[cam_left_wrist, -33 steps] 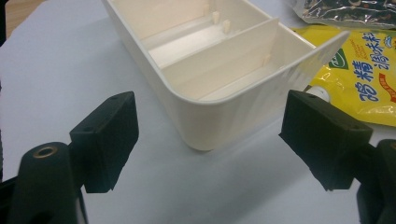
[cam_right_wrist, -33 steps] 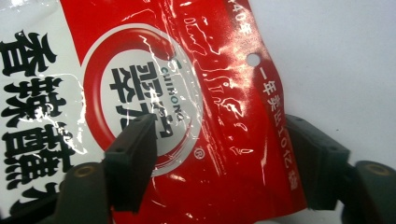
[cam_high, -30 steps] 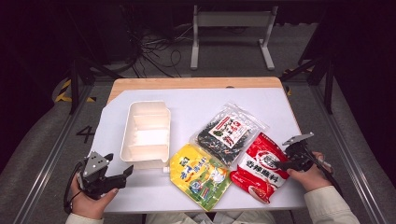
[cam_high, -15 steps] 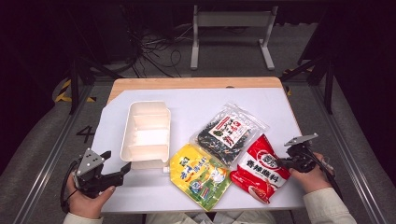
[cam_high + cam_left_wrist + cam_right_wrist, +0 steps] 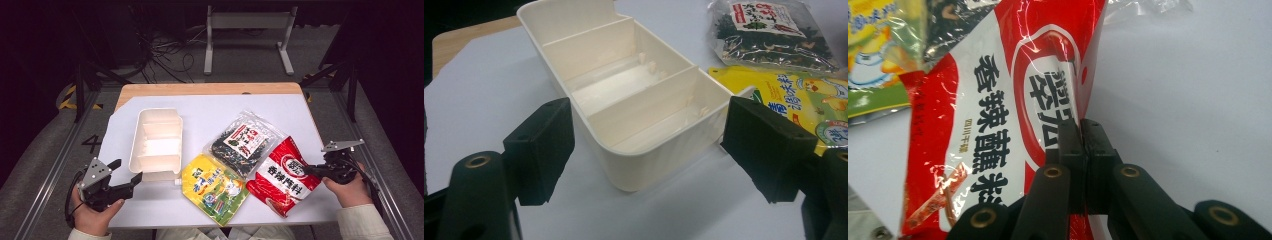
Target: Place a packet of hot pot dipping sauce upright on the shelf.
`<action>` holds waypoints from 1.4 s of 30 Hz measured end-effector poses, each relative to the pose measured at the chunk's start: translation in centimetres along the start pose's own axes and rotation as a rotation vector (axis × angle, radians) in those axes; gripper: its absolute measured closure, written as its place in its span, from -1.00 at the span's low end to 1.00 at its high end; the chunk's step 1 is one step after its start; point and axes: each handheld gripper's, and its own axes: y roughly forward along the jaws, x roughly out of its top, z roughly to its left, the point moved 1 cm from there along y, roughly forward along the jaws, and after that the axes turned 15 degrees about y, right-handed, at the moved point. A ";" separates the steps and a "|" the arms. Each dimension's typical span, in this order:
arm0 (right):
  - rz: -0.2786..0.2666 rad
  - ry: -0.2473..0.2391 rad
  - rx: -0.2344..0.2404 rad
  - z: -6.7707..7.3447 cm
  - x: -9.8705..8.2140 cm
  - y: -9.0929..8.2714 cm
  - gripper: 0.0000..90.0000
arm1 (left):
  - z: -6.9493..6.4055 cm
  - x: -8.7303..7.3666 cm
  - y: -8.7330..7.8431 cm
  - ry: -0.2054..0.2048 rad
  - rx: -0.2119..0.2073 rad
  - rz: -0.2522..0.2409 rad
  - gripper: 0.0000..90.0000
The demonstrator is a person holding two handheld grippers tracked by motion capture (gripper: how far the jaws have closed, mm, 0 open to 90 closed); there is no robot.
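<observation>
Since the red packet (image 5: pixel 283 177) lies at the lower right of the high view with its right edge pinched between the closed jaws of the right hand-held gripper (image 5: pixel 311 169), the step in hand looks like the pick-up of that packet — the grasp is made, the lift is not. In the right gripper view the red packet (image 5: pixel 998 125) buckles along the edge where the jaws meet, and its upper end overlaps the dark packet (image 5: pixel 243 142); the yellow packet (image 5: pixel 215 187) lies just beside it to the left. The white divided box (image 5: pixel 156 139) stands at centre left on the desk (image 5: pixel 310 210), all three compartments bare. The left hand-held gripper (image 5: pixel 127 181) hovers at the lower left, jaws wide, aimed at the box's near end. Next, I judge, a lift clear of its neighbours, then a carry leftward to the box — while the left steadies it
</observation>
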 end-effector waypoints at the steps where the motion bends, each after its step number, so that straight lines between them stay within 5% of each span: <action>1: -0.005 0.005 0.010 0.0 0.0 -0.2 0.96 | 0.0 0.0 0.0 0.001 0.003 -0.001 -0.52; 14: -0.061 -0.041 0.062 1.7 0.3 -3.7 0.97 | -0.3 0.1 0.0 0.006 -0.008 -0.005 -0.52; 30: -0.161 -0.143 0.055 4.4 0.4 -8.2 0.97 | -0.4 0.1 0.1 0.015 -0.018 -0.012 -0.52; 42: -0.195 -0.155 0.055 4.7 0.3 -9.8 0.97 | -0.5 1.0 -0.4 0.026 -0.031 -0.036 -0.52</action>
